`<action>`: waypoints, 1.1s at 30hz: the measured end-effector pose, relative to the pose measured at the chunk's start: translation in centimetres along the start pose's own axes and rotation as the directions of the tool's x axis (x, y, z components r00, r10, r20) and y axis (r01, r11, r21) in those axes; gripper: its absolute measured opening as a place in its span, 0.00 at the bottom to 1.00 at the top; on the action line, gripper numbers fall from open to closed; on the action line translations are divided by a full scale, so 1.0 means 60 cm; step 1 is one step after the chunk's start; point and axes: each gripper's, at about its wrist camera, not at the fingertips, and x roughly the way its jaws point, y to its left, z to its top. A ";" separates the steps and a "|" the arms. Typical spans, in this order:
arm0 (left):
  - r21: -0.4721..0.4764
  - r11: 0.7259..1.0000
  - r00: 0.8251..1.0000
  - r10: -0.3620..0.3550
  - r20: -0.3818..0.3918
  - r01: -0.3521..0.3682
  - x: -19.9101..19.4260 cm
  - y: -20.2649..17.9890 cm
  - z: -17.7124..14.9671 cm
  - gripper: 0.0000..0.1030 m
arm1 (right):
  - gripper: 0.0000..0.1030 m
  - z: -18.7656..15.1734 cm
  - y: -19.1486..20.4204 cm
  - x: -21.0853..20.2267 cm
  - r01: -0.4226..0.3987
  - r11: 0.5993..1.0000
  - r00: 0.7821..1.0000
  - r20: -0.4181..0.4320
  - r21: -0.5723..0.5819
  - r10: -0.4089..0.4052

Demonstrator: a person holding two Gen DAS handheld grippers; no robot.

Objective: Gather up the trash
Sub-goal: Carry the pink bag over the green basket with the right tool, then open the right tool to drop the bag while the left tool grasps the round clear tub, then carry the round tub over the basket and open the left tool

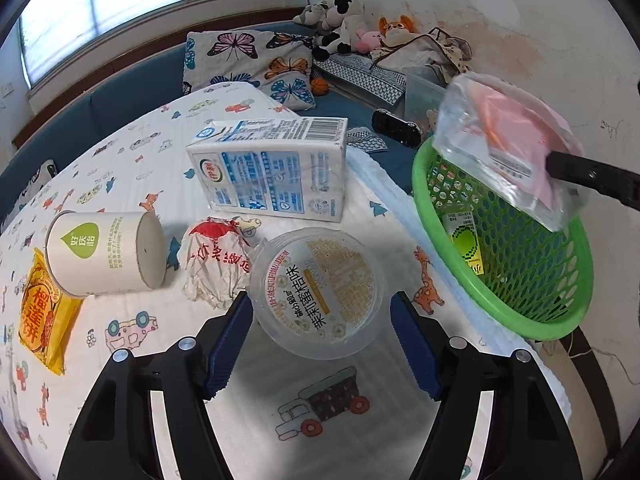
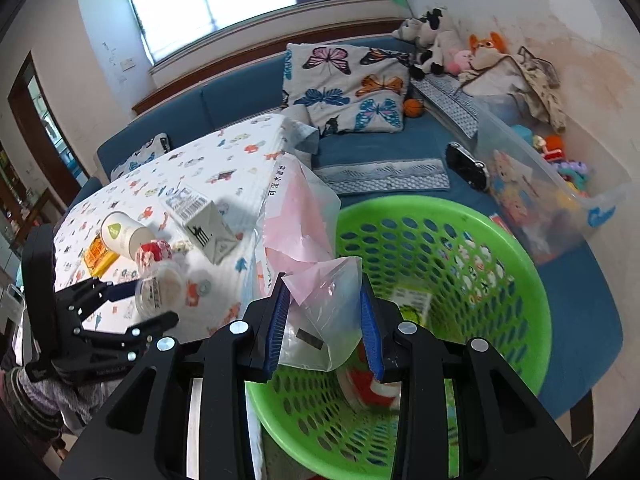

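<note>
My left gripper (image 1: 320,332) is open, its blue pads on either side of a clear round plastic cup (image 1: 318,292) lying on the patterned table. Beyond it lie a crumpled red-and-white wrapper (image 1: 214,264), a white paper tube (image 1: 106,252), a yellow snack packet (image 1: 42,312) and a milk carton (image 1: 272,168). My right gripper (image 2: 324,324) holds a clear bag with pink paper (image 2: 308,248) between its jaws, above the green basket (image 2: 500,240). The bag (image 1: 508,144) also shows in the left wrist view over the basket (image 1: 520,300).
The basket sits at the table's right edge and holds a green-labelled packet (image 1: 466,240) and other trash. Behind are a blue sofa (image 2: 240,92), a butterfly cushion (image 2: 352,88), plush toys (image 2: 436,40) and a clear toy bin (image 2: 552,200).
</note>
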 end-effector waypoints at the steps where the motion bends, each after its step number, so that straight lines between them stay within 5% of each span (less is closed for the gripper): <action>1: 0.004 1.000 1.000 0.000 0.001 0.000 0.000 0.000 0.001 0.67 | 0.34 -0.004 -0.003 -0.005 0.004 1.000 1.000 0.002 0.003 -0.004; 12: 0.007 1.000 1.000 0.017 0.005 -0.017 -0.002 -0.003 -0.003 0.62 | 0.34 -0.042 -0.032 -0.027 0.063 0.997 0.998 -0.017 0.038 -0.063; 21: 0.008 0.999 0.998 -0.037 0.049 0.037 -0.053 -0.022 0.001 0.62 | 0.36 -0.060 -0.055 -0.031 0.113 0.992 0.993 -0.023 0.054 -0.112; 33: 0.087 0.989 0.988 -0.130 0.088 0.122 -0.080 -0.104 0.046 0.62 | 0.72 -0.081 -0.078 -0.056 0.145 0.986 0.989 -0.005 0.087 -0.146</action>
